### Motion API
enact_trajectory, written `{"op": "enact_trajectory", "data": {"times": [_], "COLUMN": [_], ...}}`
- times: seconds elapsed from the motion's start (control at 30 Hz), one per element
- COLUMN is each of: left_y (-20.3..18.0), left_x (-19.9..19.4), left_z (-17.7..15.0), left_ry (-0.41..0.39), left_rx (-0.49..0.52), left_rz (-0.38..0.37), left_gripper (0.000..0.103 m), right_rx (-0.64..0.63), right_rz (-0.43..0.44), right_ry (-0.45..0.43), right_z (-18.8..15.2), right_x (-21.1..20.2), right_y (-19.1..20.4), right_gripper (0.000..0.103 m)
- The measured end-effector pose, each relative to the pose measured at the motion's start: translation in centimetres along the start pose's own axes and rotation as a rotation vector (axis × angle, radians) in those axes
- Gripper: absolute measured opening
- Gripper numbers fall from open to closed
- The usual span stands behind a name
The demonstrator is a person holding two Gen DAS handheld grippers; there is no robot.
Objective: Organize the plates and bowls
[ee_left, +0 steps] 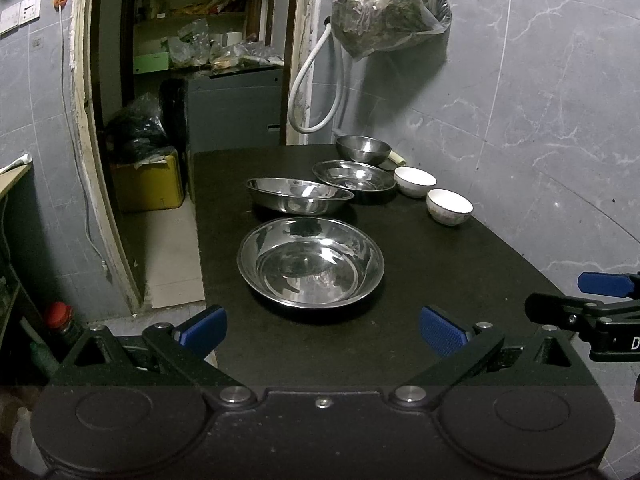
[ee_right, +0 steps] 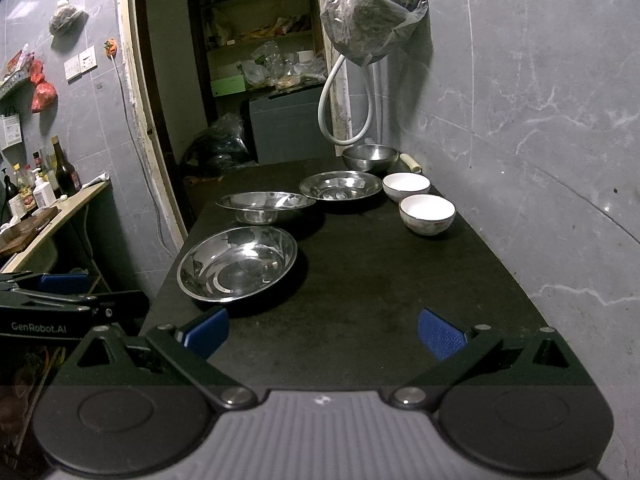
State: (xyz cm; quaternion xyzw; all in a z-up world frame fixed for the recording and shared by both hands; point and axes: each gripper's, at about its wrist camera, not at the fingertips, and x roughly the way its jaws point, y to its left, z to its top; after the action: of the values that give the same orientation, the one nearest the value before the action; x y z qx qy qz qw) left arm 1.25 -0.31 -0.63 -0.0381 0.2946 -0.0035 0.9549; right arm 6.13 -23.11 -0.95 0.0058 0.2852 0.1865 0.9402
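Note:
On the black table (ee_left: 420,280) (ee_right: 380,280) lie three steel plates: a near one (ee_left: 311,262) (ee_right: 238,263), a middle one (ee_left: 299,195) (ee_right: 265,205) and a far one (ee_left: 354,176) (ee_right: 341,186). A steel bowl (ee_left: 363,149) (ee_right: 370,157) stands at the back. Two white bowls (ee_left: 415,181) (ee_left: 449,206) (ee_right: 406,186) (ee_right: 427,213) sit along the wall side. My left gripper (ee_left: 322,330) is open just short of the near plate, holding nothing. My right gripper (ee_right: 324,330) is open over bare table, empty, to the right of the near plate.
A grey tiled wall (ee_left: 540,120) bounds the table's right side, with a hanging plastic bag (ee_left: 390,6) and a white hose (ee_left: 312,88). A doorway (ee_left: 208,60) with shelves lies beyond. A counter with bottles (ee_right: 44,188) stands left. The table's left edge drops to the floor.

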Motion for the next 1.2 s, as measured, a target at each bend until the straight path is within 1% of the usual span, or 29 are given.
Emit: {"op": "enact_trajectory", "data": {"times": [0.43,0.63,0.93,1.2], "left_y": [0.0,-0.2,-0.1,0.1], "left_x": [0.1,0.6,2.2,4.0], "left_z": [0.0,0.2,0.8,1.4], "left_ry": [0.003,0.018,0.057,0.108], "left_rx": [-0.001,-0.001,-0.009,-0.026], "left_rz": [-0.001,0.000,0.010,0.037], "left_gripper": [0.102,0.102,0.102,0.102], "right_rx": [-0.002,-0.001,0.002,-0.001], "right_rz": [-0.006,-0.007,-0.003,0.010], "right_ry": [0.000,0.007,0.034,0.089], "right_z": [0.0,0.0,0.3,1.0], "right_x": [0.0,0.4,1.5,3.6], "right_y": [-0.2,-0.7,-0.9,-1.4], "right_gripper": [0.103,0.103,0.103,0.103]}}
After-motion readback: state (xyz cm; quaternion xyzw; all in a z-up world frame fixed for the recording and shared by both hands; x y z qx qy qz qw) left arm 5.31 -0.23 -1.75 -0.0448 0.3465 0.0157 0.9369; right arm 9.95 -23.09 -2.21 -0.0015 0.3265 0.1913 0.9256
